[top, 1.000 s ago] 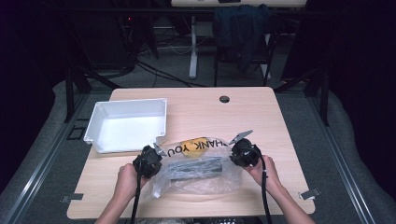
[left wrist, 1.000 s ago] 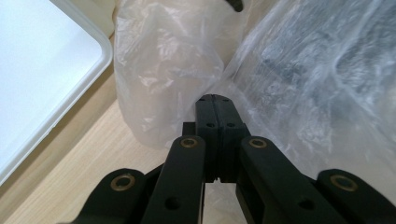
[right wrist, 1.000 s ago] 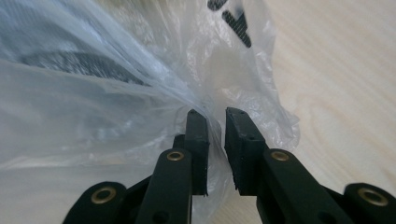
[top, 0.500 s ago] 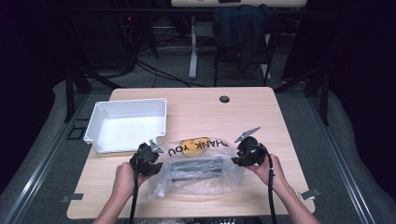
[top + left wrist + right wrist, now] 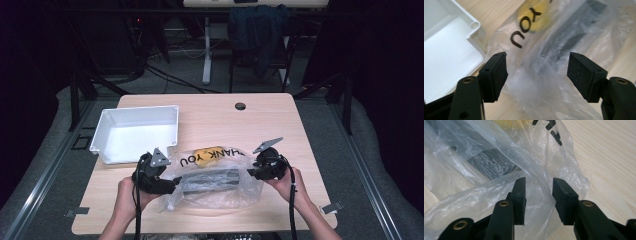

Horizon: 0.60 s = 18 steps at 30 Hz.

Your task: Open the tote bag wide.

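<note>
While the left claw [image 5: 537, 72] hangs wide open with nothing in it, the bag [image 5: 215, 177] lies right under and ahead of it, and the crinkly plastic sits between its two pads. The right claw [image 5: 539, 197] is partly open, and a fold of the bag runs through the gap between its pads, but I do not think it pinches yet. The bag lies flat on the tabletop [image 5: 300, 135] between the two claws.

To do this step well, I think each claw should bite only one thin layer at the bag's edge, not the dark thing inside. Then both can pull apart gently, so the plastic does not rip or slip out.

The bag is clear and wrinkly, with black letters and a yellow spot [image 5: 207, 154] on it. A long dark block [image 5: 212, 179] shows through the plastic. In the left gripper view it lies ahead of the claw, a bit to its right. A white tray [image 5: 107, 131] sits to the left of the left claw, just beside the bag.
</note>
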{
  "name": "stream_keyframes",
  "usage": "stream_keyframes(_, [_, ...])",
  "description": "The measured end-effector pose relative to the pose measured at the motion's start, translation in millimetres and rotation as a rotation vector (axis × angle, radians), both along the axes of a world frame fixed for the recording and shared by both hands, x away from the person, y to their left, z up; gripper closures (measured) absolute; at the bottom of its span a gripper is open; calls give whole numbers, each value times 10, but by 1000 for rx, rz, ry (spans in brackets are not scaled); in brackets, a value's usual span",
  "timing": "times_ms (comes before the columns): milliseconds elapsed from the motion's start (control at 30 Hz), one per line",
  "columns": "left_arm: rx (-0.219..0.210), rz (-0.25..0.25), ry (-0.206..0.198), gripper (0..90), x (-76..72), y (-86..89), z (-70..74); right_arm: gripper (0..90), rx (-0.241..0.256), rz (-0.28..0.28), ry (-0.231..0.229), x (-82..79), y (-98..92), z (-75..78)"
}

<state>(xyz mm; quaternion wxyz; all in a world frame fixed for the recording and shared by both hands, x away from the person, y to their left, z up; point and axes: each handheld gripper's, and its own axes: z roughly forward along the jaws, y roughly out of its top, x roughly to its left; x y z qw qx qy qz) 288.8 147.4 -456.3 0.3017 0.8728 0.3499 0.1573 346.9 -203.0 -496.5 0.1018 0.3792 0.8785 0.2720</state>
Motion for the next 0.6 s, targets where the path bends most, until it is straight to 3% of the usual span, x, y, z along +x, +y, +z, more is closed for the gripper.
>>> stream_keyframes(100, [-13, 3, 0, 290, -74, -21, -13, 589, 25, -14, -9, -47, -52, 51])
stream_keyframes(233, [-2, 54, -4, 312, -155, -20, -158, 528, 61, -36, -6, -120, -98, 97])
stream_keyframes(300, [15, 69, 27, 317, -181, -35, -247, 494, 62, -32, 2, -144, -91, 98])
stream_keyframes(400, [62, 91, 24, 392, -187, -55, -306, 484, 47, -26, 9, -155, -50, 77])
stream_keyframes(500, [86, 106, 41, 505, -154, -47, -363, 536, 17, -30, 21, -141, -16, 32])
stream_keyframes(600, [103, 111, 46, 623, -127, -32, -416, 646, 4, -37, 32, -123, -8, -8])
